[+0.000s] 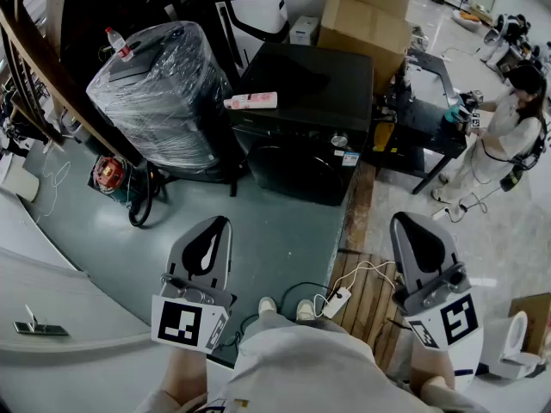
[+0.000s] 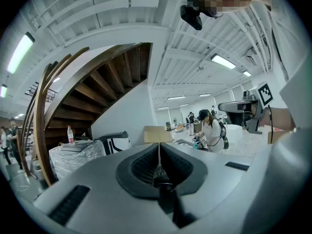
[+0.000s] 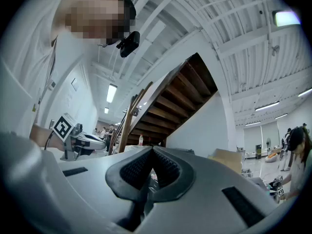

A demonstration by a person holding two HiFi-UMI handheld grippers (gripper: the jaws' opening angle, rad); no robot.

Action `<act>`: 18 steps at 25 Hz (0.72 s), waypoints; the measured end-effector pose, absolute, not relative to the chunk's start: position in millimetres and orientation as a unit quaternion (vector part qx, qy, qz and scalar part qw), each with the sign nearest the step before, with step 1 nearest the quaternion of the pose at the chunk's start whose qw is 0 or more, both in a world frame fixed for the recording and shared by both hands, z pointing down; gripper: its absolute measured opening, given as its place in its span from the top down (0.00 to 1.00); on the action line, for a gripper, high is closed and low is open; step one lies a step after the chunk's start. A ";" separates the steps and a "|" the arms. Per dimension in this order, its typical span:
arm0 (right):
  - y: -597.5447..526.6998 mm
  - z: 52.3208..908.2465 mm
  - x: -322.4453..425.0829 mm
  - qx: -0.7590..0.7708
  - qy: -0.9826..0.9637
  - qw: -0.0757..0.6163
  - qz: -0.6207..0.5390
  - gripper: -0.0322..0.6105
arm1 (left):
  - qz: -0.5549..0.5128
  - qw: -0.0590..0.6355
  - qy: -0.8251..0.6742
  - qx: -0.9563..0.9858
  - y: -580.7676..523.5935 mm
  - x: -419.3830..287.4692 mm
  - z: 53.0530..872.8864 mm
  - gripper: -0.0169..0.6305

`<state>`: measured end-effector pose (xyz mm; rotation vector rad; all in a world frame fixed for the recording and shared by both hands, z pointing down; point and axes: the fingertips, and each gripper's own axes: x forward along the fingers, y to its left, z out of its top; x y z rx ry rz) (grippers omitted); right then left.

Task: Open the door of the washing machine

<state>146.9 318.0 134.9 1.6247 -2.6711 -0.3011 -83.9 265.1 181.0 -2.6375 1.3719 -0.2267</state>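
The black front-loading washing machine (image 1: 303, 114) stands ahead of me on the grey floor, its round door (image 1: 291, 169) closed and facing me. A pink and white packet (image 1: 251, 101) lies on its top. My left gripper (image 1: 216, 224) hovers low at the left, well short of the machine, with its jaws shut and nothing between them; the left gripper view shows the tips (image 2: 159, 144) meeting. My right gripper (image 1: 411, 222) hangs at the right at about the same distance, and its jaws (image 3: 152, 149) also meet on nothing.
A plastic-wrapped appliance (image 1: 159, 97) with a bottle (image 1: 116, 41) on it stands left of the washer. Cardboard boxes (image 1: 366, 20) sit behind. A person (image 1: 512, 123) works at a black table (image 1: 430, 114) on the right. A wooden pallet (image 1: 366, 295) and a power strip (image 1: 336, 302) lie near my feet.
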 end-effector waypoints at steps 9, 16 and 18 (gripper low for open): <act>321.4 141.8 162.6 0.532 -0.843 -0.003 -0.076 0.91 | -0.078 0.086 0.454 -0.883 269.6 -75.8 182.4 0.93; 325.0 147.1 164.2 0.526 -0.848 -0.007 -0.067 0.91 | -0.073 0.086 0.457 -0.882 275.7 -70.5 182.0 0.93; 324.9 151.3 162.9 0.522 -0.850 -0.005 -0.062 0.91 | -0.064 0.073 0.465 -0.880 276.8 -73.3 183.1 0.93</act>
